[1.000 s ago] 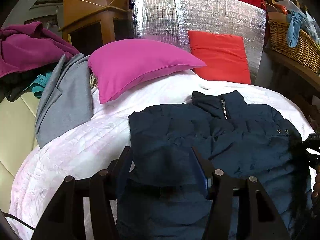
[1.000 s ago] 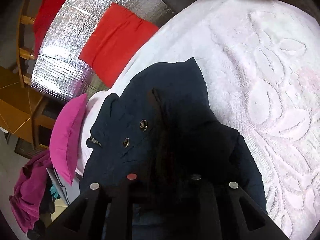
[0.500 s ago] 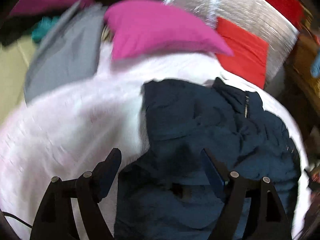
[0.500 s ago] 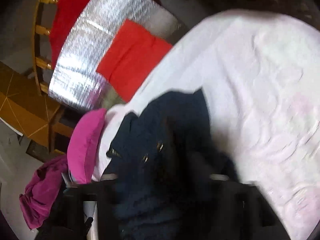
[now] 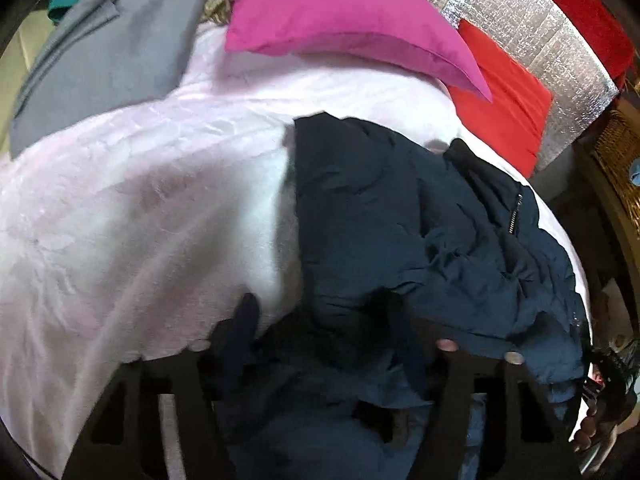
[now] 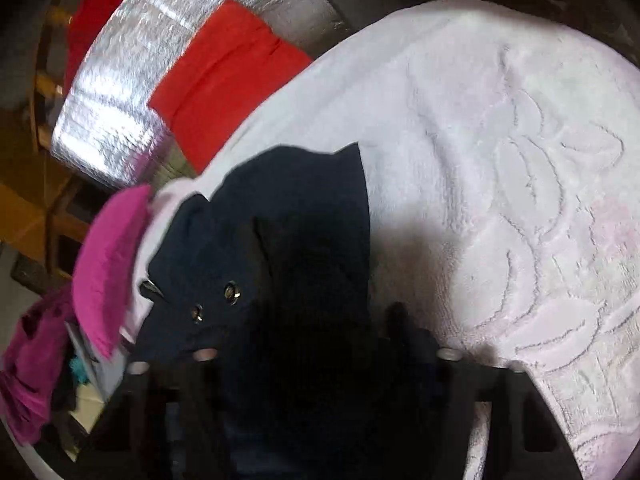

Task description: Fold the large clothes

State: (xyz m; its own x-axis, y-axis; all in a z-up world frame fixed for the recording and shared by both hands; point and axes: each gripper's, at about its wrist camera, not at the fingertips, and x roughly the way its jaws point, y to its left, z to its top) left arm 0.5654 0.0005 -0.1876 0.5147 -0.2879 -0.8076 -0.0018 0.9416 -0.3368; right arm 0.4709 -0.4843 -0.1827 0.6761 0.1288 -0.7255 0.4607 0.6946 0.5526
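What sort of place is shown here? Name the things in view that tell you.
Probably a bedroom in a home: a white embossed bedspread with a pink pillow and red cushion, a navy jacket on it, and a wicker basket beside.

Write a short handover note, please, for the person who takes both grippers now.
Left gripper: jaws just closing around the near edge of the navy jacket; grip not confirmed.
Right gripper: also just closing over dark jacket fabric; too dark to confirm.
The jacket lies bunched on the white blanket, near the pink pillow.
Done: no neat fold visible.
Left: flatten, fold.
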